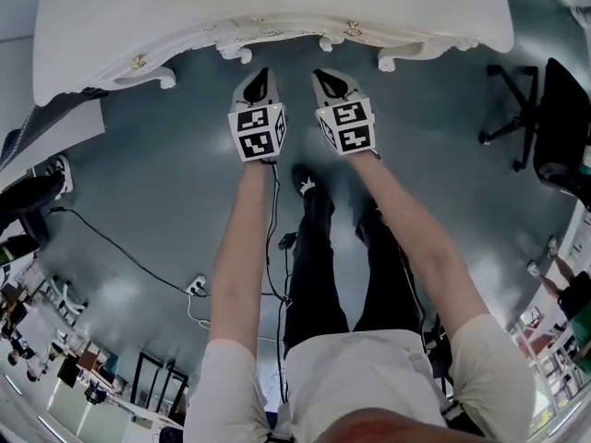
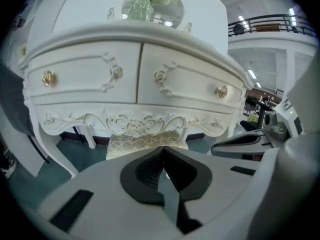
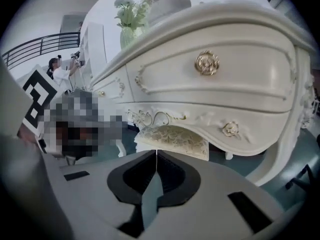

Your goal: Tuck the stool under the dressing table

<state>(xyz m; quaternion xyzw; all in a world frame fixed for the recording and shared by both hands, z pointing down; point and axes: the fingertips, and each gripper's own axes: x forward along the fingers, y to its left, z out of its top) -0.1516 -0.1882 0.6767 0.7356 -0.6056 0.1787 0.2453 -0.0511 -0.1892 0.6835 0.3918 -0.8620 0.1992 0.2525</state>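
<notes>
The white carved dressing table fills the top of the head view. Its drawers with gold knobs face me in the left gripper view and the right gripper view. The stool, with a cream patterned cushion, stands under the table's apron; from above it is hidden except for curled white feet. My left gripper and right gripper hover side by side just in front of the table. Both are shut with nothing between the jaws and touch neither stool nor table.
A vase of green flowers stands on the tabletop. A black office chair is at the right. A cable and a power strip lie on the grey-green floor at the left. The person's legs stand behind the grippers.
</notes>
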